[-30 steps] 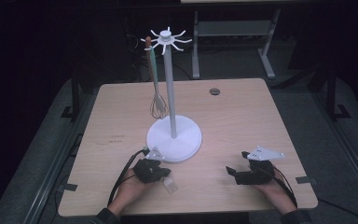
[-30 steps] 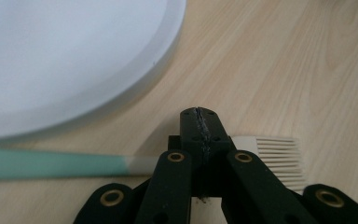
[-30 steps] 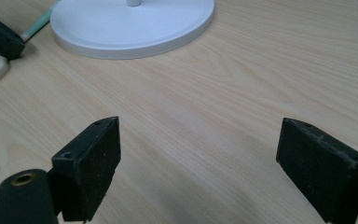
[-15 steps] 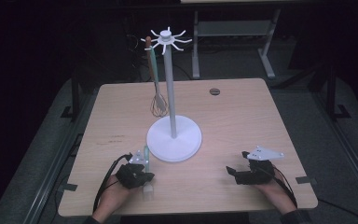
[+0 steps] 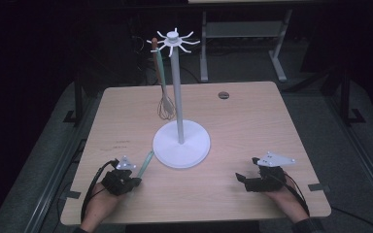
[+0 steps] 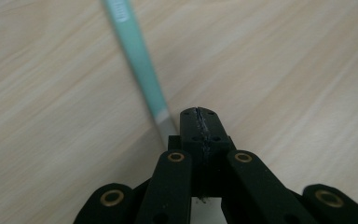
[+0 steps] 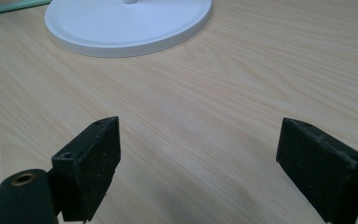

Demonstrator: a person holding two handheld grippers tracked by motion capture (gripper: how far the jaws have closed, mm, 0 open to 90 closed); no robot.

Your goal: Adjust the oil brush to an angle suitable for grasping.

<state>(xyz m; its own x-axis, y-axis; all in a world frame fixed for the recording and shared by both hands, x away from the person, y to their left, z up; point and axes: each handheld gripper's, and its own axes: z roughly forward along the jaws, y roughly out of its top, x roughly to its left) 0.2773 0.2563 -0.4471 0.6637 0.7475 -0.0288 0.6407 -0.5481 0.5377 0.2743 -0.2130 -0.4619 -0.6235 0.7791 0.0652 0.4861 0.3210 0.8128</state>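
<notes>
wooden table (image 5: pixel 252 126), slim mint-green utensil handle (image 6: pixel 137 56), pinched in left tool (image 6: pixel 199 122)

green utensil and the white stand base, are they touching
Cannot tell. In the high view the green utensil ends right at the white stand base rim, with neither contact nor a gap plain.

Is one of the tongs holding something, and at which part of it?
The left tongs are shut on the green-handled utensil, apparently at its metal end. The right tongs hold nothing.
</notes>
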